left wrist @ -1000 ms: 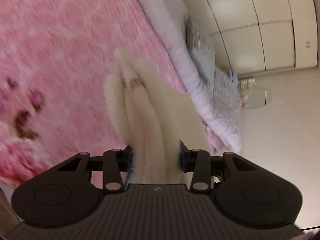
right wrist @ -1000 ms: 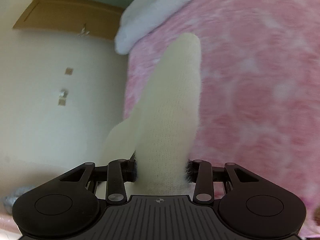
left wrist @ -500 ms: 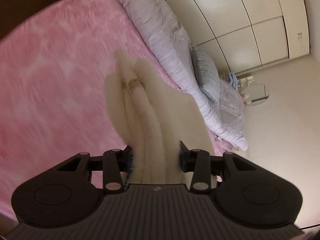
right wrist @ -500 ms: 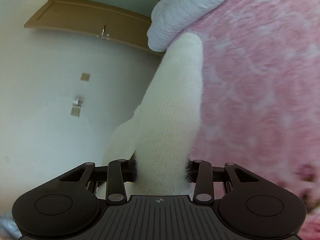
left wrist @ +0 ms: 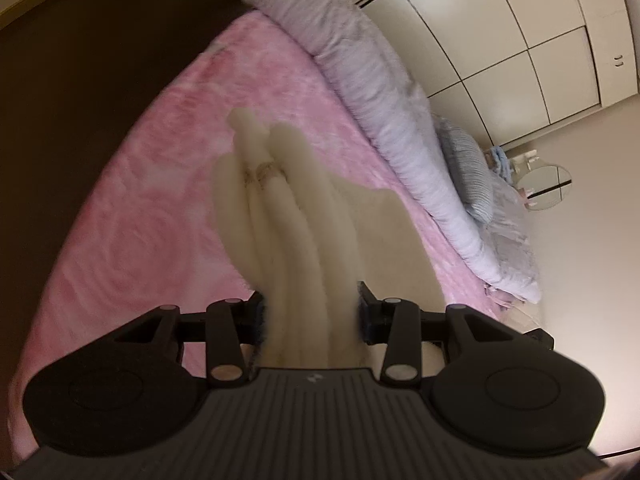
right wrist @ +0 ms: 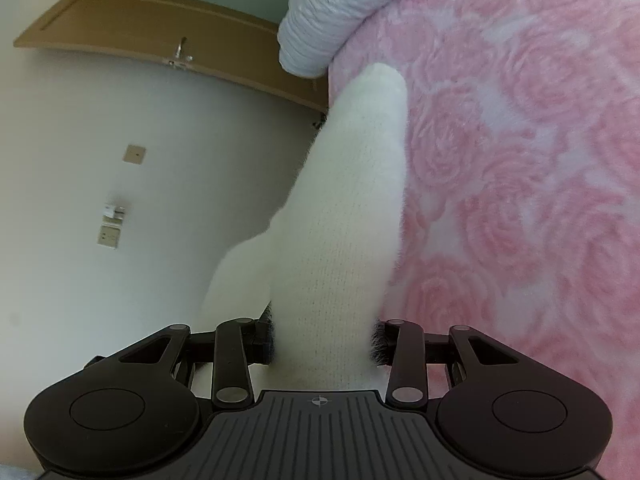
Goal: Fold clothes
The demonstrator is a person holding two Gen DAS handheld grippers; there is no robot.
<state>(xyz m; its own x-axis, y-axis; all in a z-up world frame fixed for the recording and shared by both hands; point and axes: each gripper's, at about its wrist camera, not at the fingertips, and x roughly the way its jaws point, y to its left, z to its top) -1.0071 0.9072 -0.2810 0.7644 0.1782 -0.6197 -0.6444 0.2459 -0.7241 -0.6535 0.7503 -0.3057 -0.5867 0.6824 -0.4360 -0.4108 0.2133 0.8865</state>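
Observation:
A cream knitted garment (left wrist: 296,232) hangs bunched in long folds from my left gripper (left wrist: 310,314), which is shut on it above the pink rose-patterned bed cover (left wrist: 160,200). A small brownish trim shows near its far end. In the right wrist view the same cream knit (right wrist: 344,220) runs forward from my right gripper (right wrist: 322,346), which is shut on it, over the pink bed cover (right wrist: 520,160). The fingertips of both grippers are buried in the fabric.
A rolled pale lilac duvet (left wrist: 384,92) lies along the bed's far side, with a blue-striped pillow (left wrist: 468,168) beyond. White wardrobe doors (left wrist: 520,32) stand behind. In the right wrist view the duvet's end (right wrist: 332,12), a wall and a wooden door (right wrist: 160,28) show.
Both grippers have swung and lifted with the garment still held; the left view now shows more of the bed's edge and dark floor, the right view more of the wall and door.

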